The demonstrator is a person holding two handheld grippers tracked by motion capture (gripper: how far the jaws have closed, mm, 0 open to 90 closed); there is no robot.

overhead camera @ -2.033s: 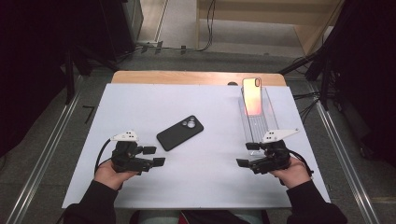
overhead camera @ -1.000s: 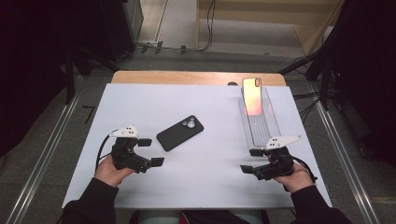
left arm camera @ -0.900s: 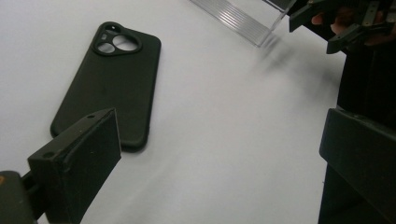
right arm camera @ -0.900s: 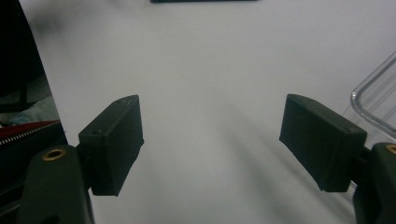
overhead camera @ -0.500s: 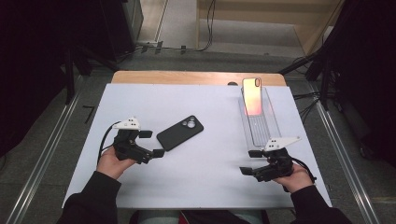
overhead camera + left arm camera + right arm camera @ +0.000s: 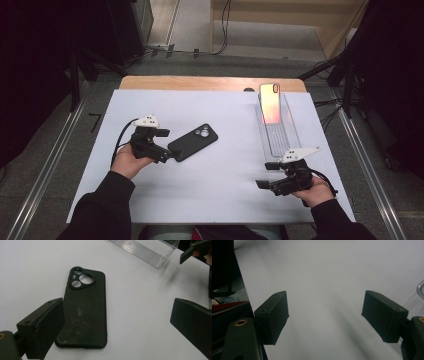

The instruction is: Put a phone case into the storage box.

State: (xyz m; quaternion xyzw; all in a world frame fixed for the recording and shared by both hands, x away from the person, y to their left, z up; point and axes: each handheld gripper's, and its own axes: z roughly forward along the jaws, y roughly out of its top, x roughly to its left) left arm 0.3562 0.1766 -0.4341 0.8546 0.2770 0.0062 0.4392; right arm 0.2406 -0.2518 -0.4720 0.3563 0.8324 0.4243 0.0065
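Note:
A black phone (image 6: 193, 142) lies face down on the white table top (image 6: 220, 115), its camera cutout at the far right end. My left gripper (image 6: 164, 145) is open at the phone's near left end. In the left gripper view the phone (image 6: 85, 315) lies between the jaws, its lower left corner right by the left jaw, and the gripper (image 6: 117, 325) holds nothing. My right gripper (image 6: 266, 176) is open low over the bare table at the front right, just before a clear rack (image 6: 278, 135). Between its jaws in the right gripper view (image 6: 324, 317) is only white surface.
An orange-pink phone (image 6: 270, 104) stands upright at the far end of the clear rack. The rack's near end (image 6: 147, 250) shows in the left gripper view, and its edge (image 6: 418, 297) in the right gripper view. A wooden strip (image 6: 210, 83) runs along the table's far edge.
My left gripper has moved forward and right until its open jaws reach the black phone's near end. The right gripper drew back toward the front edge, then held still.

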